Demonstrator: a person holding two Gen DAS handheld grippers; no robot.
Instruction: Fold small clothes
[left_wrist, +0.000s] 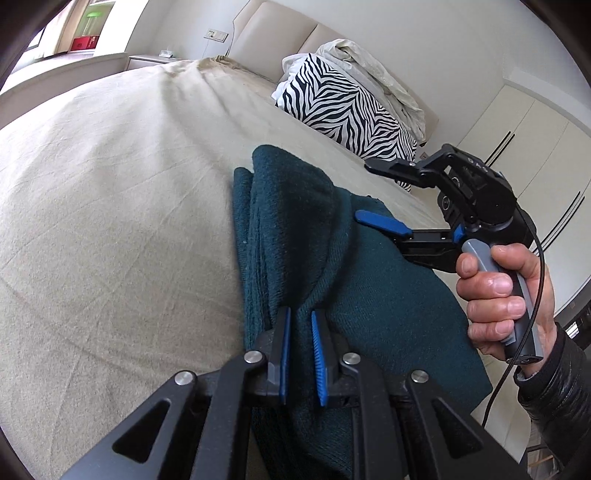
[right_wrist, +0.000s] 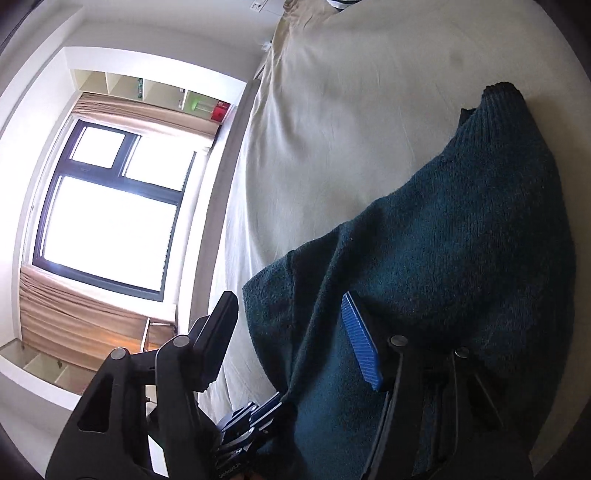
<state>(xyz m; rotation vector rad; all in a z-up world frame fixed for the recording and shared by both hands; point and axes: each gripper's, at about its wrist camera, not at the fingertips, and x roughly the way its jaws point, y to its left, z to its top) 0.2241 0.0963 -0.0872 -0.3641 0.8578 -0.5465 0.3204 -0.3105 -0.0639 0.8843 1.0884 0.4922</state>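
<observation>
We see a dark teal knitted garment (left_wrist: 332, 258), partly folded into layers, lying on a bed covered with a beige wrinkled sheet (left_wrist: 110, 221), where it has flat room for folding. The left tongs (left_wrist: 301, 354) are nearly closed, pinching a raised ridge of the knit at its near edge, seemingly to anchor it. The right tongs (left_wrist: 384, 195) stand about half open over the garment, nothing between them; one blue pad lies just above the cloth. A bare hand (left_wrist: 509, 302) in a black sleeve grips the grey handle, angling the tool downward across the garment
</observation>
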